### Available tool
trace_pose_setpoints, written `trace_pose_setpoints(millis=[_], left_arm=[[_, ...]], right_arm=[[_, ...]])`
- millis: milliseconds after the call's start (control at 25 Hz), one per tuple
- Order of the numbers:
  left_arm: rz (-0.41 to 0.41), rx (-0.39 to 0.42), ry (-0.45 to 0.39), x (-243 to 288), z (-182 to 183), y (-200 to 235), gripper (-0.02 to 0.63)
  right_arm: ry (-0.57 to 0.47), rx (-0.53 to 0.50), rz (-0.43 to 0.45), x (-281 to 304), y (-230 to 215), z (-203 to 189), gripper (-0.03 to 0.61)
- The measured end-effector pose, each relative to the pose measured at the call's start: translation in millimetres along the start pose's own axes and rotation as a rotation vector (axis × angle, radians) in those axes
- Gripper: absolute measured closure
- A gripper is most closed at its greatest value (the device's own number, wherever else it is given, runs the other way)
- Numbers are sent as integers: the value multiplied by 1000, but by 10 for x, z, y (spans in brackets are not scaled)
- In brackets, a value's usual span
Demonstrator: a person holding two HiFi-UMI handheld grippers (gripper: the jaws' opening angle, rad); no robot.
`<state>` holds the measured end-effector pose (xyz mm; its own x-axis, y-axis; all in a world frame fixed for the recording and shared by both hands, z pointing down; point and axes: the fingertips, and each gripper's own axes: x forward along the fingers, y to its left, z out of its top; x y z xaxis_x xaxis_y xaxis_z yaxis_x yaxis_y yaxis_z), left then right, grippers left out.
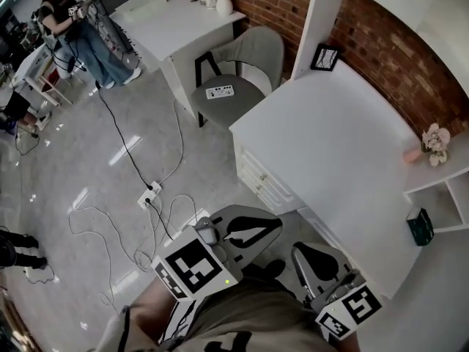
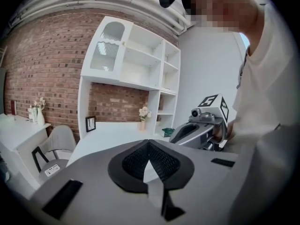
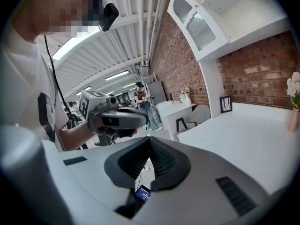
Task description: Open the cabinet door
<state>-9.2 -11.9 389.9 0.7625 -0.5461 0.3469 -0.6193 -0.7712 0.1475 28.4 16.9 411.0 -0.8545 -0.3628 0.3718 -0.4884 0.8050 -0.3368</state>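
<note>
A white desk [image 1: 344, 138] has panelled cabinet fronts [image 1: 265, 180] below its left edge. Above it stands a white shelf unit with an arched glass cabinet door [image 2: 108, 45], shut; the same cabinet door [image 3: 193, 18] appears high in the right gripper view. My left gripper [image 1: 277, 224] hovers low in front of the desk, shut and holding nothing. In its own view the left gripper [image 2: 149, 145] has its jaws together at the tip. My right gripper [image 1: 298, 250] is beside it, also shut and empty, and the right gripper [image 3: 150, 142] shows its pads meeting. Neither touches the furniture.
A grey chair [image 1: 245, 68] stands left of the desk. A power strip [image 1: 149, 195] and cables lie on the floor. On the desk are a picture frame [image 1: 325, 56], a flower vase [image 1: 435, 144] and a dark green item [image 1: 420, 226]. Another person [image 1: 77, 24] stands far back.
</note>
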Motion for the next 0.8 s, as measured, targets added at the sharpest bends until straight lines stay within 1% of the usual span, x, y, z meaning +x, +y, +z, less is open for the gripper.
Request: trace_pose_setpoints(millis=[120,240,360,520,680,760,800], left_arm=[[-6,-38,-40,191,45,-224,598],[42,-101,-99,297,96,-351,598],[139,-120,-154,377,109,-395,598],[253,-155,-206,389,30,-441,598],[372,-210,-218,191,-110,-397,598],[424,-230,-217,30,-178,-359,598],[446,-227,-214,-68,-195,-329,598]], right_arm=[[5,-10,21,-125,-97,-29,557],[17,-45,52,-224,-152,-32,557],[43,-83,87,-281,-189,-44,557],[95,-115,151,-297,-166,-128,557],[154,-159,242,-186,-27,-191,557],[163,-180,280,-138,73,-188,557],[160,-187,294,-122,117,-167,557]])
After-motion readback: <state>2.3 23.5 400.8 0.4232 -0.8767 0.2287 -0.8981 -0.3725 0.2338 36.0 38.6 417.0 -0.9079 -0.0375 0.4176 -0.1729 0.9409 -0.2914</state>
